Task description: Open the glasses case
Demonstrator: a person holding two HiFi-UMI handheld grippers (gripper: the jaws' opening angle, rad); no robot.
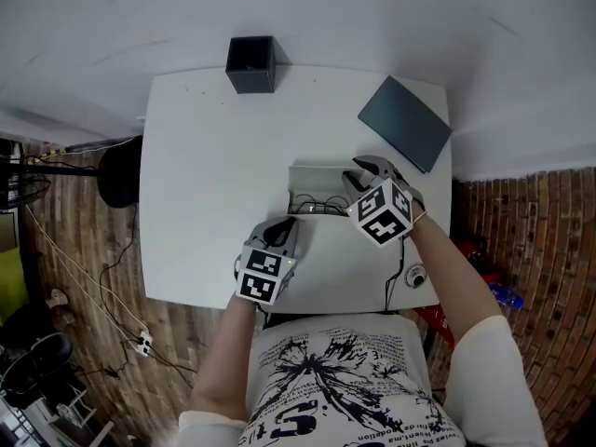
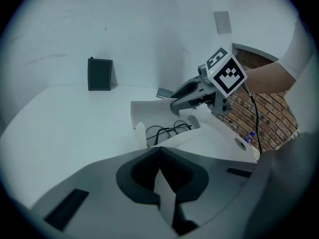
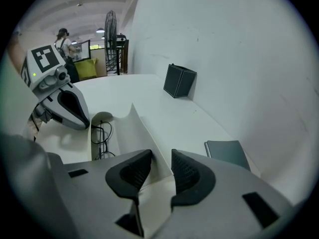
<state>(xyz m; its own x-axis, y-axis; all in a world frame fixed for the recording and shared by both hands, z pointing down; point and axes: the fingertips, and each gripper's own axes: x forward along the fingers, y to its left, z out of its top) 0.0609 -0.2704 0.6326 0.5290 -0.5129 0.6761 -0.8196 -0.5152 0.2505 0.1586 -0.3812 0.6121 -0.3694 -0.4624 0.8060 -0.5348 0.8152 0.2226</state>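
Glasses case (image 1: 317, 182) is seen opened on the bench (image 1: 214, 175); its flap (image 2: 167, 195) is clamped by the left claw (image 2: 159, 151) (seven o'clock), and its lid (image 3: 134, 133) is straddled by the narrowly parted right claw (image 3: 158, 156).

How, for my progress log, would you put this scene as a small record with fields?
Glasses case: open, lid raised
Glasses: lying inside the case
Left gripper: fingers shut on the case's near edge
Right gripper: fingers apart, lid edge between them
Also on table: black box, dark flat pad
Task status: case looks opened
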